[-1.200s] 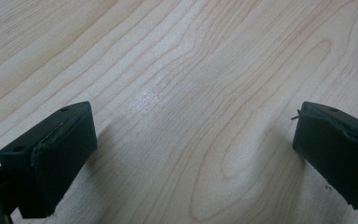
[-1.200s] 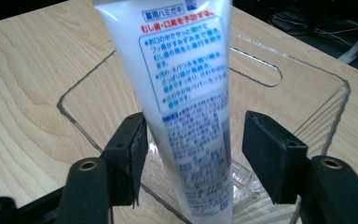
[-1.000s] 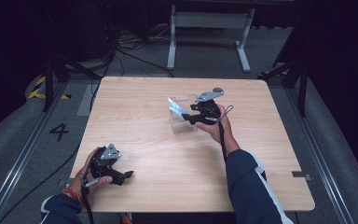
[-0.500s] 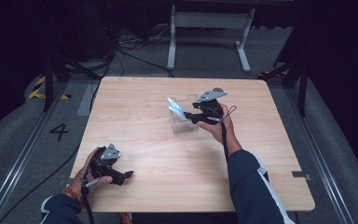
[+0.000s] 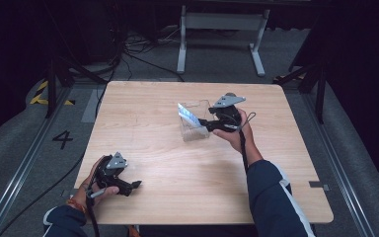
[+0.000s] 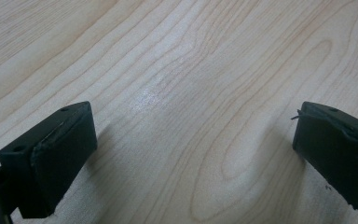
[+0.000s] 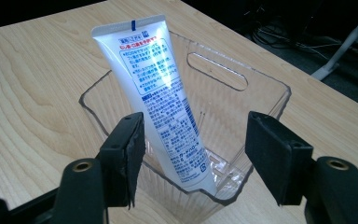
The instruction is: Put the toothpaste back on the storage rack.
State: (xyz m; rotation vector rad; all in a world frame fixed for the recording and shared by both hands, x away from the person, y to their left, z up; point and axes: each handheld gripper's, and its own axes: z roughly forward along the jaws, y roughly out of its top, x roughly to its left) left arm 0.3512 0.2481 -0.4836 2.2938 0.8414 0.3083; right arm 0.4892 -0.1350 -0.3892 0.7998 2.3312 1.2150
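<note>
A white tube (image 7: 161, 93) with blue print leans tilted inside a clear plastic bin (image 7: 242, 93), its lower end on the bin's bottom. In the high view the tube (image 5: 188, 116) and bin (image 5: 197, 132) sit at the table's middle. My right gripper (image 7: 196, 144) straddles the bin's near corner. Its jaws have just been opening; the tube stands between them, close to the left pad, with a wide gap to the other. From the high view, the right gripper (image 5: 203, 123) reaches in from the bin's right. My left gripper (image 6: 193, 144) stands open over bare wood at the near left (image 5: 135, 186).
The wooden table (image 5: 276, 207) has bare boards all round the bin. Beyond its far edge a white metal stand (image 5: 222, 22) and black cables (image 5: 128, 49) lie on the grey floor. A floor mark "4" (image 5: 62, 139) is to the left.
The right gripper and the tube have hardly shifted at the bin. The left hand has stayed where it was.
</note>
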